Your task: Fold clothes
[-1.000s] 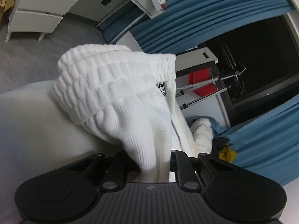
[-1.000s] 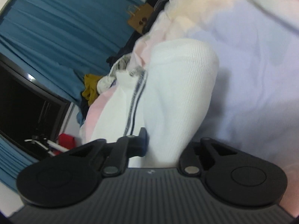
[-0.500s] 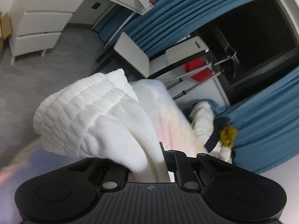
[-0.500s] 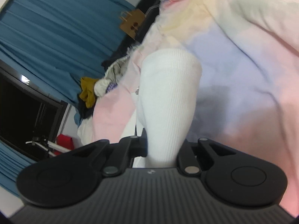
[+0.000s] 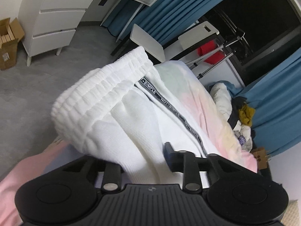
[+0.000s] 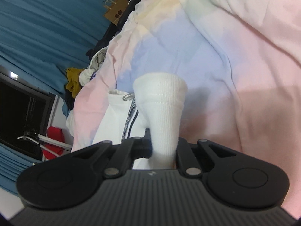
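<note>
White drawer unit [image 5: 54, 17] beside cardboard box [image 5: 8, 43], blue curtains [image 5: 175, 5], pastel bedsheet [image 6: 235, 60], brown paper bag [image 6: 114, 12]

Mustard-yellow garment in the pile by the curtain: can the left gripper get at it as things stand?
Probably not. The left gripper is shut on the white pants, and the mustard-yellow garment lies apart, across the pastel bedspread. It would have to let go first.

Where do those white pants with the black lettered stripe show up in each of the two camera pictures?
Left wrist view: the white pants fill the centre, waistband up, pinched in the left tongs.
Right wrist view: they sit at lower centre, one ribbed cuff pinched in the right tongs.
Shared landmark: the mustard-yellow garment by the blue curtain.
</note>
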`<act>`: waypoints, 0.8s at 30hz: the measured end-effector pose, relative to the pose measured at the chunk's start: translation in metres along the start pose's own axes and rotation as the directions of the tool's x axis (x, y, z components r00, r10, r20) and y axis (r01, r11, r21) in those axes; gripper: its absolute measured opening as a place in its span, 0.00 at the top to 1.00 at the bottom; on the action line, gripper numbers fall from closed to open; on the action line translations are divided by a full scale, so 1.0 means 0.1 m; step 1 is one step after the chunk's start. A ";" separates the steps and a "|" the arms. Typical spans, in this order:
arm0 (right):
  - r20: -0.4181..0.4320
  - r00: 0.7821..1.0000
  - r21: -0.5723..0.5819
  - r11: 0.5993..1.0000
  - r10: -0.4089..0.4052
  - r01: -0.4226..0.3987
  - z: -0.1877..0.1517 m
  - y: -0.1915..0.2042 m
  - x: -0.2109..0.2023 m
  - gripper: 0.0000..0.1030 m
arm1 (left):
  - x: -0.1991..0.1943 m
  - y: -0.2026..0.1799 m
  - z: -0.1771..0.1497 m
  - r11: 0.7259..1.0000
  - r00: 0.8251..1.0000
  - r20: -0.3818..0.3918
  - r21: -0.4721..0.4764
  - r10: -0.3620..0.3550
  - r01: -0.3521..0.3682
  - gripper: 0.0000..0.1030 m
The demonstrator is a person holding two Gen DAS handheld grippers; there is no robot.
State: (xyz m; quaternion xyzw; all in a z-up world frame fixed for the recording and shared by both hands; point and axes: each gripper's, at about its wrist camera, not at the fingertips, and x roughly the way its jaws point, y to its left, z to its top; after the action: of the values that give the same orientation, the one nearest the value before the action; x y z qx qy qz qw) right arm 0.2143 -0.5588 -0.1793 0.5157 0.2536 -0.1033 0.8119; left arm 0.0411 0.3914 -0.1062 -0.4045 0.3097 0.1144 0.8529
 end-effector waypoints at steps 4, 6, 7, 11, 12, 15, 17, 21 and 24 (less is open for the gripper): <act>-0.004 1.000 0.016 1.000 0.011 -0.011 0.00 -0.05 0.02 0.91 | -0.39 -0.07 -0.11 0.997 0.999 0.023 0.069 0.023 -0.025 0.47; -0.007 1.000 0.033 0.999 0.020 -0.020 -0.01 -0.08 0.02 0.91 | -0.58 -0.19 -0.15 0.993 0.999 0.036 0.111 0.035 -0.039 0.46; -0.008 1.000 0.035 0.999 0.022 -0.022 -0.01 -0.08 0.02 0.91 | -0.67 -0.27 -0.17 0.989 0.998 0.046 0.141 0.038 -0.044 0.45; -0.020 0.999 0.041 0.998 0.038 -0.037 -0.02 -0.11 0.00 0.87 | -0.87 -0.70 -0.31 0.960 0.997 0.079 0.277 0.012 -0.033 0.41; -0.020 0.999 0.053 0.998 0.042 -0.040 -0.02 -0.13 -0.01 0.85 | -0.88 -0.82 -0.35 0.952 0.997 0.078 0.306 0.002 -0.026 0.41; -0.024 0.999 0.064 0.998 0.021 -0.019 -0.11 -0.10 -0.05 0.70 | -0.85 -1.18 -0.49 0.928 0.997 0.064 0.372 -0.038 0.012 0.41; -0.068 0.998 0.032 0.999 0.000 0.003 -0.17 -0.02 -0.01 0.57 | -0.71 -1.44 -0.59 0.917 0.997 0.036 0.394 -0.073 0.053 0.40; -0.074 0.997 -0.063 0.998 -0.002 -0.002 -0.24 0.12 0.02 0.37 | -0.28 -1.90 -0.88 0.899 0.993 -0.036 0.423 -0.111 0.116 0.40; -0.101 0.992 -0.063 0.995 0.071 -0.077 -0.25 0.10 0.11 0.34 | 0.09 -2.20 -1.14 0.875 0.989 -0.086 0.463 -0.117 0.144 0.40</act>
State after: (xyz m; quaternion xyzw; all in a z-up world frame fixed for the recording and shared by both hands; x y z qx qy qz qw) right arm 0.2204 -0.5314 -0.1852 0.5016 0.2773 -0.0390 0.8186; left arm 0.0964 0.1620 -0.0303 -0.2097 0.3237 -0.0326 0.9221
